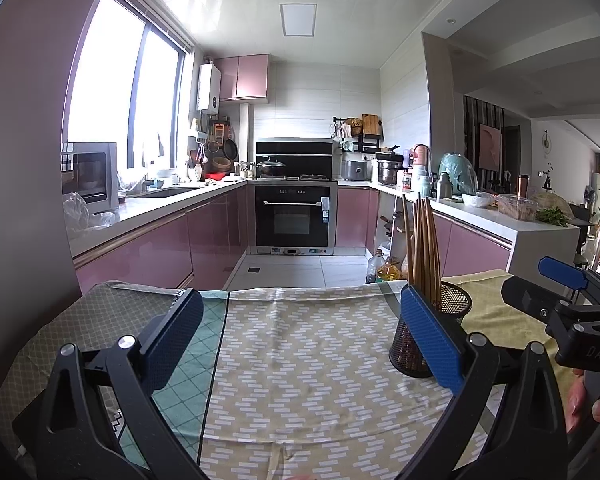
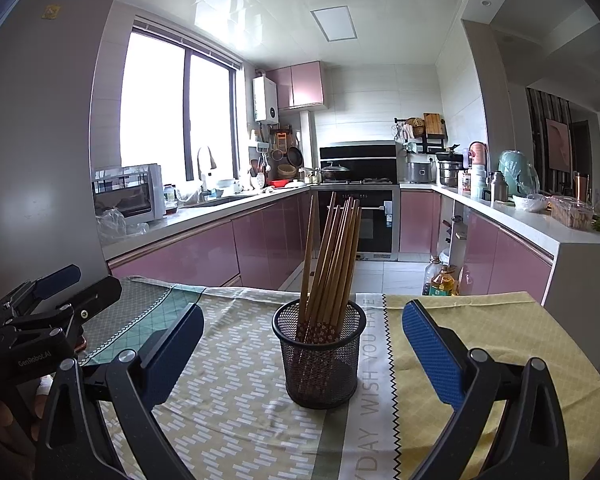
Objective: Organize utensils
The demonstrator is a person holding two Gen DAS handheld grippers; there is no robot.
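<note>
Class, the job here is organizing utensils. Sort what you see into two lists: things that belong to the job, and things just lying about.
Belongs to the job:
chopsticks, standing bundled in the holder
black mesh holder, on the tablecloth
left claw, open
right claw, open, astride the holder

Just lying about:
patterned tablecloth
oil bottles on the floor
microwave

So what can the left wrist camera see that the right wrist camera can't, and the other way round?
Only the left wrist view shows the right gripper from outside, at its right edge, and the dim living room beyond the counter.

Only the right wrist view shows the grey printed lettering on the cloth, the whole black mesh cup, and the left gripper at its left edge.

Both show the brown wooden chopsticks standing in that cup, the patterned tablecloth, and the pink kitchen cabinets. Both grippers are open and empty.
</note>
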